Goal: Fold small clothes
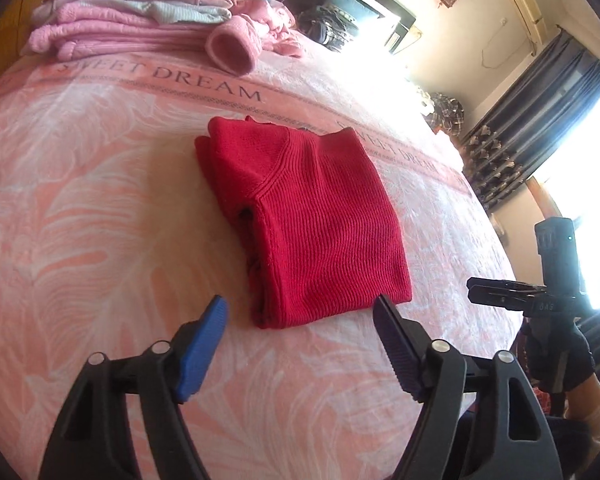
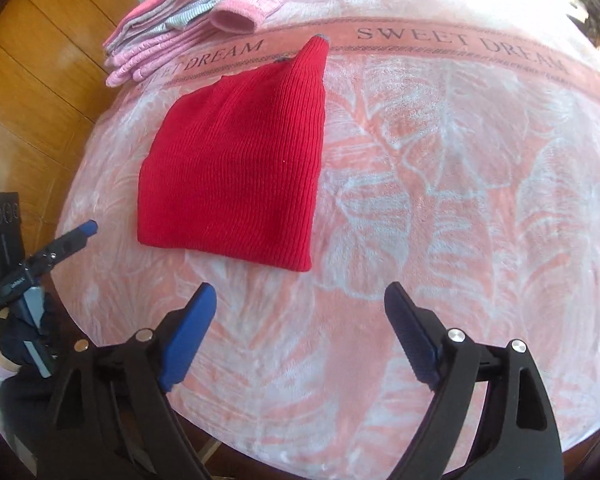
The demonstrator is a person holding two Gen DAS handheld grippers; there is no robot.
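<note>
So the red sweater (image 1: 304,220) was lying folded into a chunky rectangle in the middle of the bed, on that pink blanket (image 1: 80,200) with the leaf pattern and the "SWEET DREAM" band running across it. One corner at the far end poked up onto the lettered band. From the left wrist view you could see the layers stacked along its left edge, and a diagonal seam running across the top.

Both grippers were off the sweater. The left gripper (image 1: 300,344) hung just short of the sweater's near edge with its blue-padded fingers spread wide and nothing between them. The right gripper (image 2: 300,340) was the same deal: jaws wide apart, empty, sitting near the lower right corner of the sweater but not touching it. In the left view the right one showed at the right edge, held by a gloved hand (image 1: 560,356); its tips there looked close together, but that was just a side-on angle.

Further back, near the bed's far left corner, sat a stack of folded pink clothes (image 1: 132,20), with a loose pink sleeve cuff (image 1: 232,46) flopped in front of it. Dark curtains (image 1: 540,120) hung by the bright window on the right.
</note>
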